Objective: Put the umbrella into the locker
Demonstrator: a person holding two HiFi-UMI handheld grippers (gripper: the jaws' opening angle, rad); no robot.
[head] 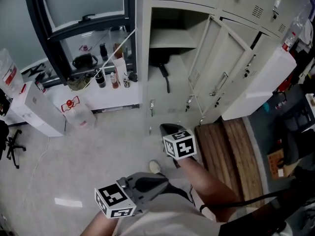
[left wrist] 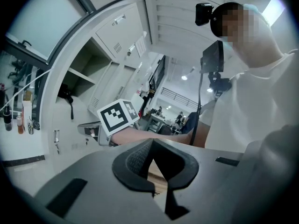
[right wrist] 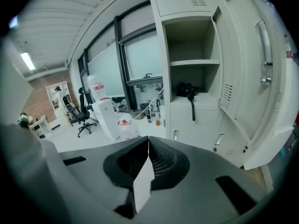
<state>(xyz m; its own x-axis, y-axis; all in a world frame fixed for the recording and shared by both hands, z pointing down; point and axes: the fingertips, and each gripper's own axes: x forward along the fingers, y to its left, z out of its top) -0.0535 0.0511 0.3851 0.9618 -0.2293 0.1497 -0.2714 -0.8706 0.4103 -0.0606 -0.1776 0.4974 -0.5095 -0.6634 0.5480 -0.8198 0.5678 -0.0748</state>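
The black folded umbrella (head: 160,62) lies on the lower shelf of the open grey locker (head: 172,38), its strap hanging over the shelf edge. The right gripper view shows the umbrella (right wrist: 187,89) in that compartment, well ahead of the jaws. My right gripper (head: 166,127) is held out towards the locker, away from it, shut with nothing between its pads (right wrist: 159,157). My left gripper (head: 164,183) is lower and closer to my body, pads together and empty. In the left gripper view the umbrella (left wrist: 65,95) shows beyond the right gripper's marker cube (left wrist: 117,117).
The locker door (head: 221,68) stands swung open to the right. Wooden slats (head: 226,141) lie on the floor below it. A window ledge with bottles (head: 106,77), a white plastic bag (head: 76,109) and white boxes (head: 34,107) stand at the left; an office chair (right wrist: 79,115) stands further off.
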